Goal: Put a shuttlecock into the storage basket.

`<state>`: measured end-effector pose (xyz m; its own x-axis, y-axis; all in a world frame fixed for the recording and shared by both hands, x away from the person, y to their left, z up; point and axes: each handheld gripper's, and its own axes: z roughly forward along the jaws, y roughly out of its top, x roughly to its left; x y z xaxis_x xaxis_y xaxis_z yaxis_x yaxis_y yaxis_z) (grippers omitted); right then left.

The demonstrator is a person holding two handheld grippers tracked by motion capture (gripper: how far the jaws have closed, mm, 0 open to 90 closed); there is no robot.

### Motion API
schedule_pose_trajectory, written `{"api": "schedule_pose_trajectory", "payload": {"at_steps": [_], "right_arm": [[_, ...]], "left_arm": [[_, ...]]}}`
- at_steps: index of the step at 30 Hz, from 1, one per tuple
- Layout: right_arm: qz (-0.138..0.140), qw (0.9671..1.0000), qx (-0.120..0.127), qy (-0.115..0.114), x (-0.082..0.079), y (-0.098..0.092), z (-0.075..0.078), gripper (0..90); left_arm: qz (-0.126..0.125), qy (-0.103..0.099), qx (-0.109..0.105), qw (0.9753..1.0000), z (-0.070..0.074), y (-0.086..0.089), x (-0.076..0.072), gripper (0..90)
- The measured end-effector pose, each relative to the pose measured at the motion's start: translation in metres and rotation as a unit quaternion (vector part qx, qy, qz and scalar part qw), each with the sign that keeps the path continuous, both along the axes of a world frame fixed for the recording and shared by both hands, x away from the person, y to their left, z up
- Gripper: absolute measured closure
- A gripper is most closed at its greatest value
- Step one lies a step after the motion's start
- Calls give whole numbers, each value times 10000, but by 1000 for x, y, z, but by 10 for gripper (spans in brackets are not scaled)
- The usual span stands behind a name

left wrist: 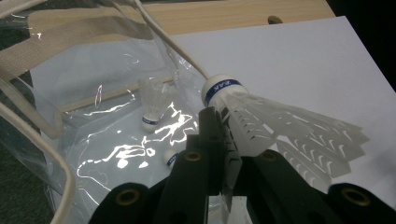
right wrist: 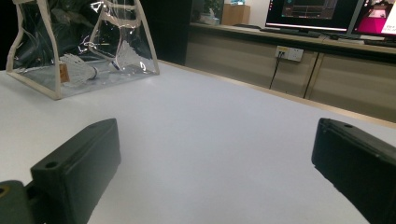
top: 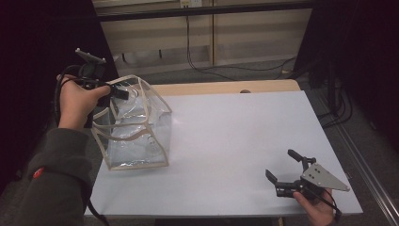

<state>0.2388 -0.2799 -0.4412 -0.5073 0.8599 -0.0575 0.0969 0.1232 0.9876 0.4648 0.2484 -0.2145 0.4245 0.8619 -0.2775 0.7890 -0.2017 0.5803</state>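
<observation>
Left hand-held gripper [left wrist: 219, 154] at the bag's [top: 136, 125] open top, jaws closed on a shuttlecock [left wrist: 261, 121], pinching its feather skirt near the cork; cork points into the bag. We see the bag standing at the table's [top: 235, 141] left edge, clear plastic with cream trim. Two more shuttlecocks [left wrist: 152, 105] already lie inside on the bottom. We judge the step in hand as loading: this one is over the mouth, not yet dropped. Next move likely calls for lowering it past the strap, then easing the jaws apart. Right hand-held gripper [top: 284, 176] rests low at the near right corner, jaws spread wide, holding nothing, well apart from the bag.
</observation>
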Motion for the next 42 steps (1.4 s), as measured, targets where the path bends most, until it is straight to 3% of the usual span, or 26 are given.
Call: {"api": "schedule_pose_trajectory", "payload": {"at_steps": [42], "right_arm": [[3,10000,1,-9,-1,0,0,15]], "left_arm": [[389,-79,202,9990,-34,16,12,876]]}}
